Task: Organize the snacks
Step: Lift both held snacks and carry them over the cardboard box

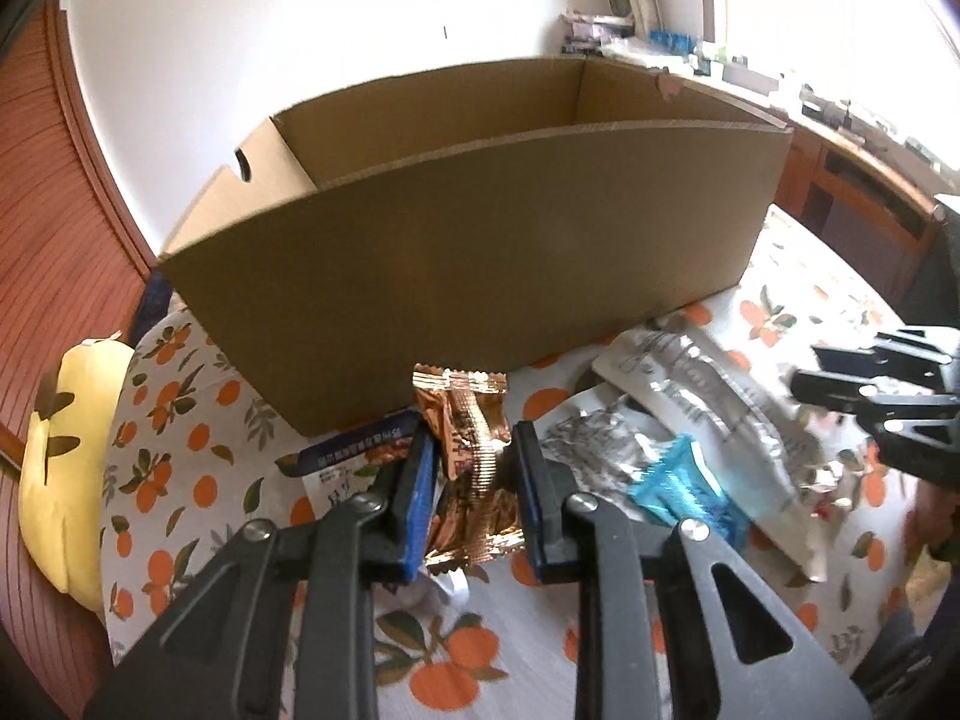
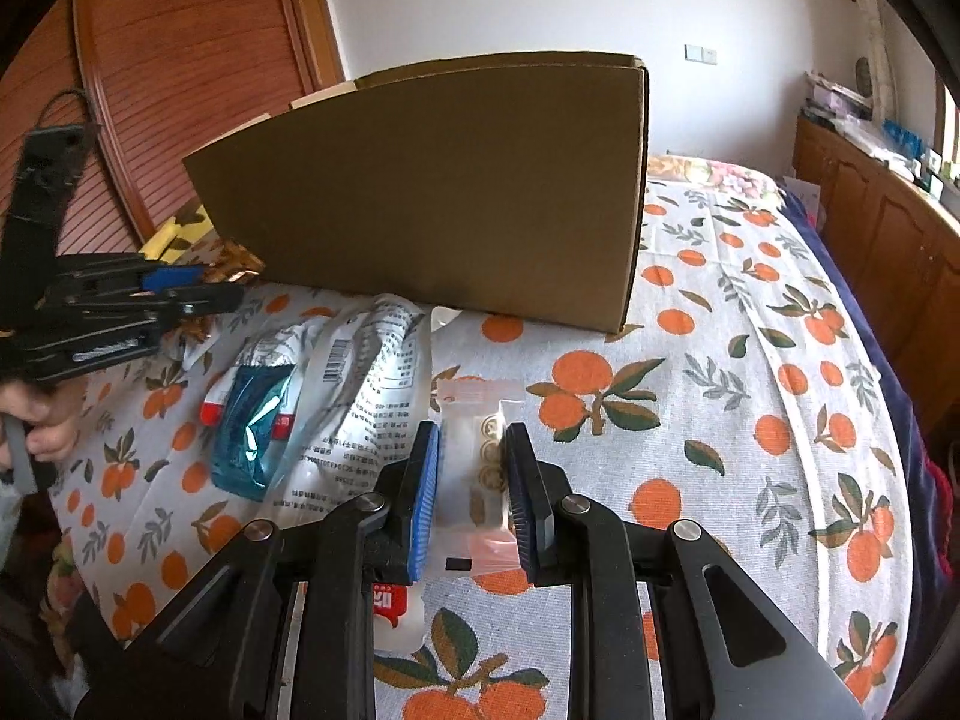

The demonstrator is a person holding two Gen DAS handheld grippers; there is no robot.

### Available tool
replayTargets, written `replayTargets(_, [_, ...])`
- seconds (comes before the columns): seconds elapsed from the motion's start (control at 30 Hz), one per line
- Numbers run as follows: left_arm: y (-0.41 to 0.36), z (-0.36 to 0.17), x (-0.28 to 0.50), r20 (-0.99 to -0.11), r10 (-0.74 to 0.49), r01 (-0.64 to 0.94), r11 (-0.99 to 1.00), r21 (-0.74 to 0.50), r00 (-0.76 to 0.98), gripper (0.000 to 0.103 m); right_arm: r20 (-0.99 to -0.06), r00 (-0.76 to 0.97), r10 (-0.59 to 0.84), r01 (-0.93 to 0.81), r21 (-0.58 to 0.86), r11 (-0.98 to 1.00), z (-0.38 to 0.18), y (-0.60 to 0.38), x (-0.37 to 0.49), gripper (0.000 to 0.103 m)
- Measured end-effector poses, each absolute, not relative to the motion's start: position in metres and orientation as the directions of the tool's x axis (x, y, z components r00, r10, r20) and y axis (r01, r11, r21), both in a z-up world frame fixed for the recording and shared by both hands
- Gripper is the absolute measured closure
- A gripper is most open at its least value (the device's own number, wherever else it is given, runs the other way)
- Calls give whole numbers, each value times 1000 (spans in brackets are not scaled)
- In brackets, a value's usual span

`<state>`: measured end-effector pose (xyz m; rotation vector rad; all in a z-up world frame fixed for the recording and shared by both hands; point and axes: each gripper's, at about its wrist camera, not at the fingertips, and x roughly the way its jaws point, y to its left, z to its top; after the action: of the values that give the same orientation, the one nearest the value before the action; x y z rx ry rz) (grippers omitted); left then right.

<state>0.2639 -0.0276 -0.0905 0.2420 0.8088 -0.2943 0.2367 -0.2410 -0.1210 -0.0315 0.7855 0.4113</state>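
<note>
We are over a bed (image 2: 750, 276) spread with an orange-print cover. An open cardboard box (image 1: 468, 276) stands on it, its near wall tall before us, its top clear. Loose packets lie just in front: a large silver pouch (image 2: 366, 396), a teal packet (image 2: 252, 426) touching it.

The left hand-held gripper (image 1: 471, 468) is closed narrow on a copper foil snack packet (image 1: 474, 456), pads pressing its sides. The right hand-held gripper (image 2: 471, 480) is closed narrow on a small clear packet of round biscuits (image 2: 480, 468).

We judge both snacks gripped and ready to go into the box. The next move calls for lifting each above the near wall's edge before carrying forward. Open cover lies to the right; the two grippers sit near each other.
</note>
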Motion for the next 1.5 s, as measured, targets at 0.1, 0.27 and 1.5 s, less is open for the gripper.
replayTargets(0.1, [-28,-80,255,-729,-168,354,929,109,664,80,-696,630,343,-366,123,922,-122,-242,236,82])
replayTargets(0.27, [-33,-68,235,-716,-178,362,926,111,675,79,-700,630,337,-361,120,925,-122,-241,237,82])
replayTargets(1.5, [-29,-42,159,-669,-204,324,944,58,715,79,-681,649,340,-383,94,919,-122,-238,229,82])
